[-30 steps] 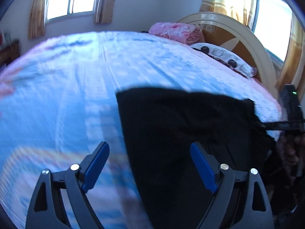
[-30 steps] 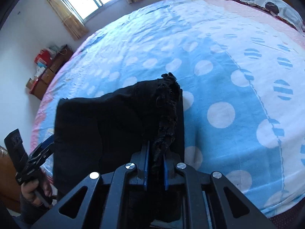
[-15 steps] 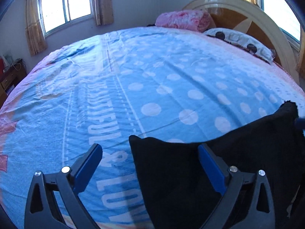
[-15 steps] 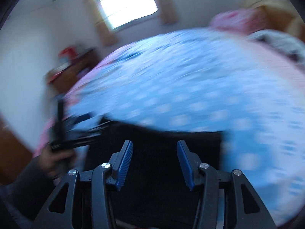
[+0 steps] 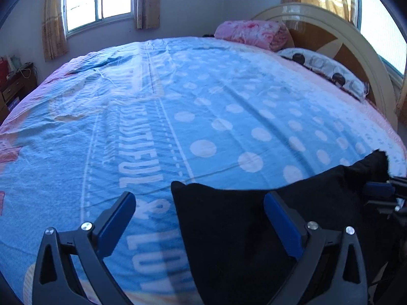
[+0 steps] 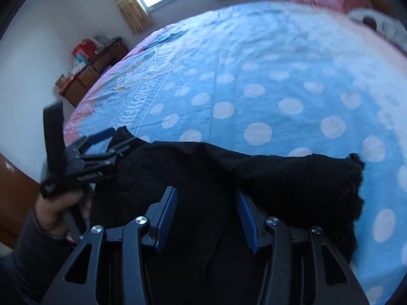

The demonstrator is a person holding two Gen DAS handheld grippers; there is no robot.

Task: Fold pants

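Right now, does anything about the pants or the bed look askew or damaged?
The black pants lie folded at the near edge of the bedspread, but their frayed hem end sticks out ragged past the fold on the right. Nothing looks spilled or torn.

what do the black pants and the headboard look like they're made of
The black pants: a matte, fairly thick woven cloth, possibly denim; the hem is frayed into loose threads. The headboard: probably wood, with orange-brown panels in a glossy cream frame that catches window light.
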